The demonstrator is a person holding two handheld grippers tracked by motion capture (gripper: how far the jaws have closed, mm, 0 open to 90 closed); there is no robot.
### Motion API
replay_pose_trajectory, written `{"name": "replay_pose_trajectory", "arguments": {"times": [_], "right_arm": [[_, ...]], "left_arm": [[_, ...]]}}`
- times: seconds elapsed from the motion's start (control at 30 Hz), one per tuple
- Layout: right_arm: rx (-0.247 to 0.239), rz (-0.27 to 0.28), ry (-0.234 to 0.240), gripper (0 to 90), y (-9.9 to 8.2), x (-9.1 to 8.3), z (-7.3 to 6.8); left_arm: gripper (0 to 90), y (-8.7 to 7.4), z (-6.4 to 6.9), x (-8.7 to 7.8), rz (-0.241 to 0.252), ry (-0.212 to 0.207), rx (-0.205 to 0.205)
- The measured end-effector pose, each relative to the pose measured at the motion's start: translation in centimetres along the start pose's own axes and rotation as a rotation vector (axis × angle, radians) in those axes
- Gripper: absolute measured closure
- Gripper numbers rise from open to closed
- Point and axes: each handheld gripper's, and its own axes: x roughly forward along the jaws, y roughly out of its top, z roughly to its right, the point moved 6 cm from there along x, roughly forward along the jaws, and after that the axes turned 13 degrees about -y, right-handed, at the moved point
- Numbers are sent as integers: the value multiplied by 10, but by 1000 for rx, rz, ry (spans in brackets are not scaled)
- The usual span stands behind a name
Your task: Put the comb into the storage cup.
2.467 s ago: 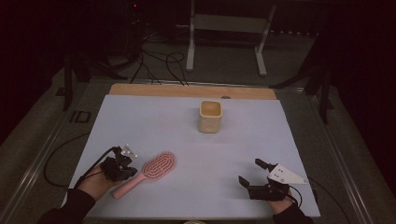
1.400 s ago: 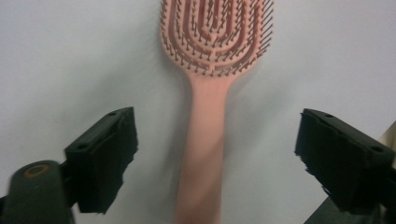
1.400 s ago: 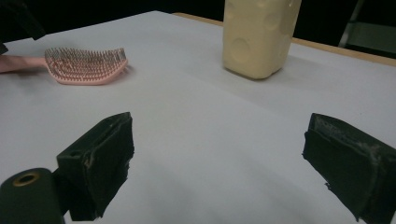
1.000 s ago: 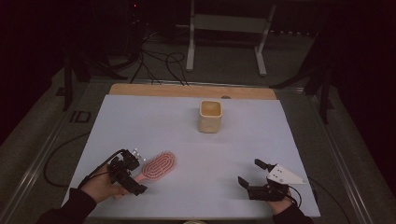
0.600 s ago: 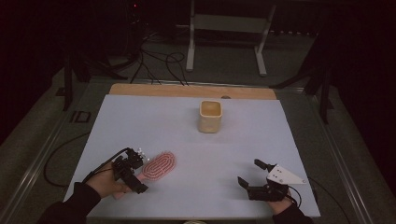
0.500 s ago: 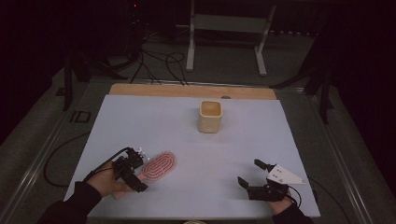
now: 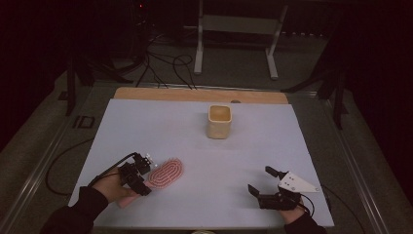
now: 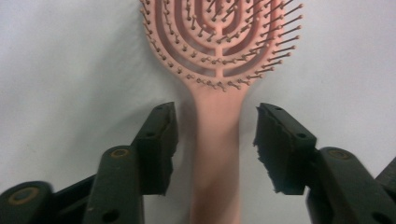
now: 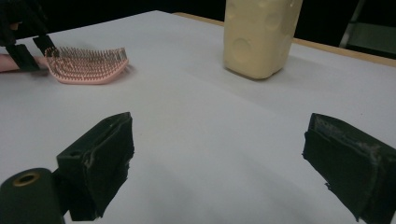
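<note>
A: Item one, pink hairbrush (image 7: 165,173): where does it lie?

B: Flat on the white table (image 7: 272,146), near-left, bristles up. Handle points toward the person; its long axis runs straight between the jaws of the left gripper (image 8: 215,144).

A: That gripper's condition?

B: Parted, one jaw on each side of the handle, neither seen touching it.

A: Item two, right gripper (image 9: 219,163)?

B: Spread wide, holding nothing, well apart from the brush. The left is much nearer. Cream cup (image 7: 219,121) stands farther back.

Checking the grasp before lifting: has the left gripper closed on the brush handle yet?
Not yet. The left gripper is open: its jaws straddle the pink hairbrush handle, a gap showing on each side.
</note>
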Motion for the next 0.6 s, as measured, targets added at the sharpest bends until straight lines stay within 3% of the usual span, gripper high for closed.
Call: {"name": "replay_pose_trajectory", "arguments": {"times": [0.6], "right_arm": [[7,-5,1,85,0,0,0]], "left_arm": [[701,6,-4,9,-50,0,-10]]}}
